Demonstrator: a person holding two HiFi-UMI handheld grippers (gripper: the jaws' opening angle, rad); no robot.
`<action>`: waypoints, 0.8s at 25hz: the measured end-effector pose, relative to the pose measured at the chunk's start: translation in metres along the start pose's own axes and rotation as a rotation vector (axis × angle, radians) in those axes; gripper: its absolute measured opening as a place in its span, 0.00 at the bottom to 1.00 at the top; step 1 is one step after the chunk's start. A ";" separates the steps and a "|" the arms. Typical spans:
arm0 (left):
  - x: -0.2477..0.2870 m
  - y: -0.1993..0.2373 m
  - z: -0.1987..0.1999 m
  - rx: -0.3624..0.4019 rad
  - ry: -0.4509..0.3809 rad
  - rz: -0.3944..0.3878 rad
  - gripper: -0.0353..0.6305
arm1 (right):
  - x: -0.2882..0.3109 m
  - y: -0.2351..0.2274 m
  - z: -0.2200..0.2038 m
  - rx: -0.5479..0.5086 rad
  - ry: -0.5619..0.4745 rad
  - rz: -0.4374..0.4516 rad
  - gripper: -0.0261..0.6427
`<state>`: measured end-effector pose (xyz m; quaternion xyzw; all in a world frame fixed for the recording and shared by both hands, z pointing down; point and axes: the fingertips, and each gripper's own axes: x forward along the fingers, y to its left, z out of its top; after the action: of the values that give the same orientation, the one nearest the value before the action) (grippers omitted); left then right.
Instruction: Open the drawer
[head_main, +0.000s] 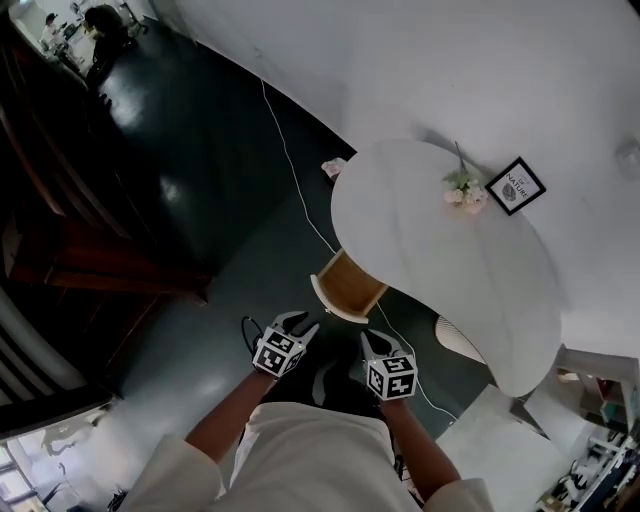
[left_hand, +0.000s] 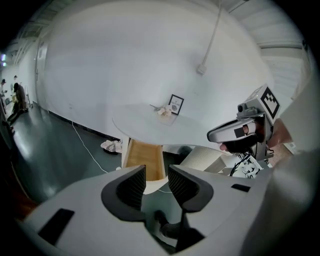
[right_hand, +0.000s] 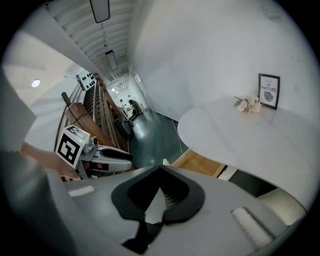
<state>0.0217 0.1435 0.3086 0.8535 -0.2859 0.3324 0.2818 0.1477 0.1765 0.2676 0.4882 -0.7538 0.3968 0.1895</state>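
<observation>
Here, open drawer (head_main: 350, 283), frame (head_main: 516, 186) reading "NATURE"

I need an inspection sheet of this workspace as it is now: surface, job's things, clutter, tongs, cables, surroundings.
Surface: white oval table, top mostly bare.
Job's things: drawer under the table, pulled out; nothing seen inside.
Clutter: flowers and framed picture on the table; crumpled cloth on the floor.
Grippers: left tongs open, empty; right tongs shut, empty; both clear of the drawer.
Cables: white cable across the floor.
Surroundings: dark floor, white wall, wooden staircase.
</observation>
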 end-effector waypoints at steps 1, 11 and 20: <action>-0.006 -0.002 0.007 0.009 -0.006 0.000 0.26 | -0.006 0.001 0.008 0.010 -0.007 0.002 0.06; -0.072 -0.019 0.076 0.050 -0.084 0.033 0.13 | -0.072 0.019 0.074 -0.014 -0.122 0.024 0.06; -0.118 -0.041 0.135 0.061 -0.225 0.016 0.09 | -0.128 0.014 0.128 -0.087 -0.257 -0.038 0.06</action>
<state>0.0314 0.1158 0.1268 0.8912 -0.3122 0.2454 0.2193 0.2055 0.1544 0.0975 0.5406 -0.7790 0.2942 0.1198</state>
